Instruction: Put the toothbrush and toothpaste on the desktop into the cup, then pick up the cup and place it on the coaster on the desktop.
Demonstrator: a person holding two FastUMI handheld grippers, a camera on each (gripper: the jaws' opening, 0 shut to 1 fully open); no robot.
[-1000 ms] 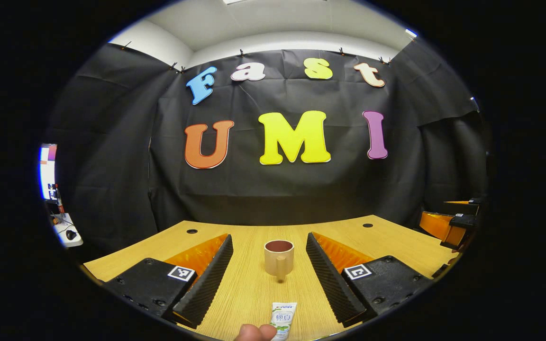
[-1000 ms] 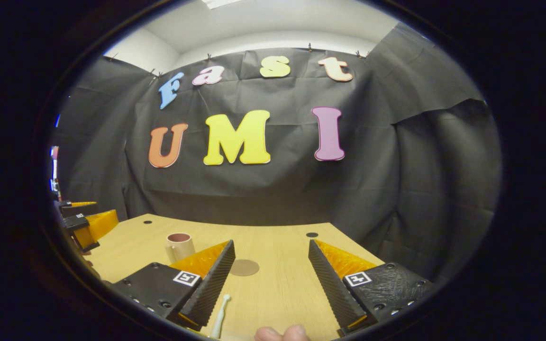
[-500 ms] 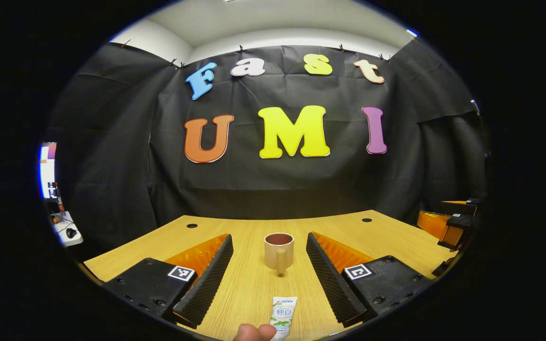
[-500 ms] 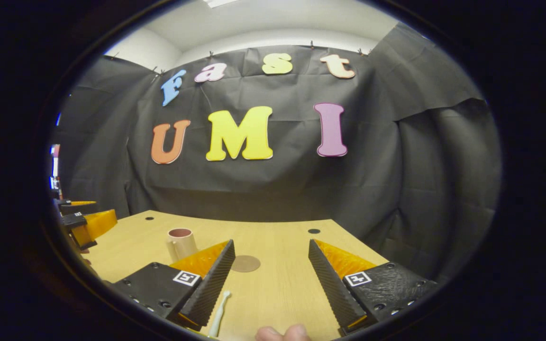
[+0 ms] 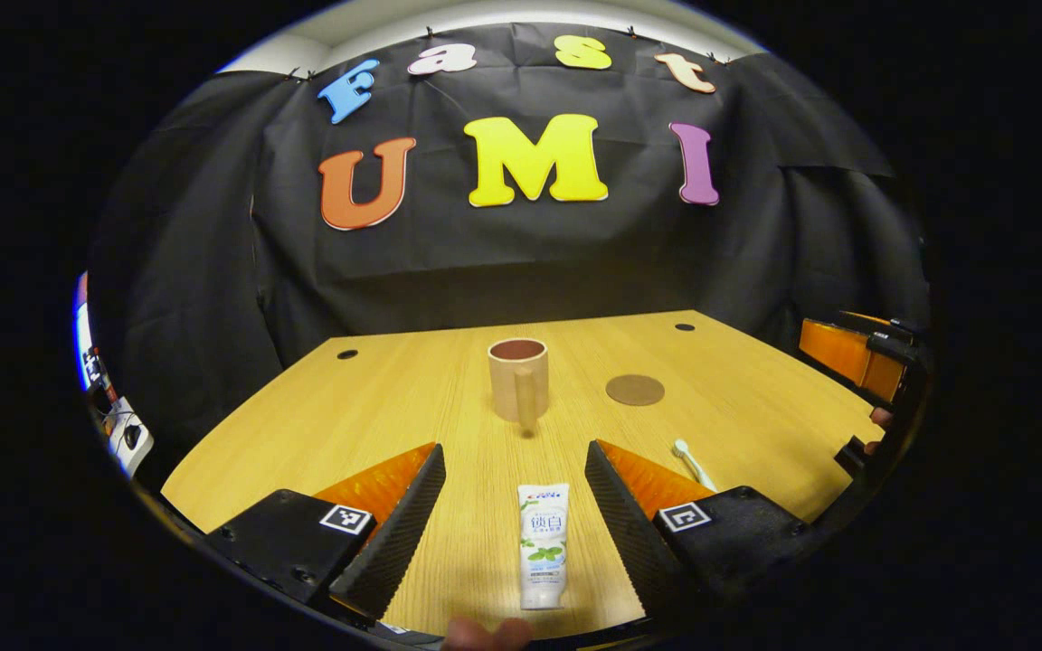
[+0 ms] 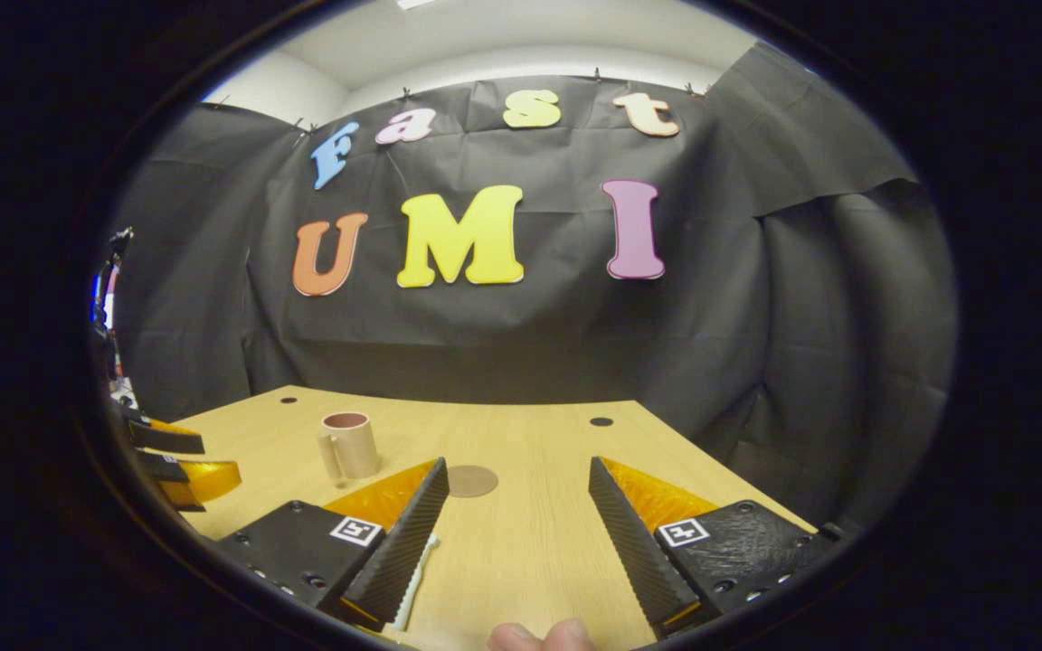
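– Where are my tools?

– My left gripper (image 5: 514,502) stands wide apart, the toothpaste (image 5: 543,555) flat on the desk (image 5: 376,398) between its fingers. My right gripper (image 6: 517,520) gapes too, the toothbrush (image 6: 414,579) at its left finger.

– How will they handle?

– I judge the tube soft and light: pinch mid-body. The brush is thin and slippery. The cup (image 5: 517,381) stands farther off, the coaster (image 5: 635,390) to its right.
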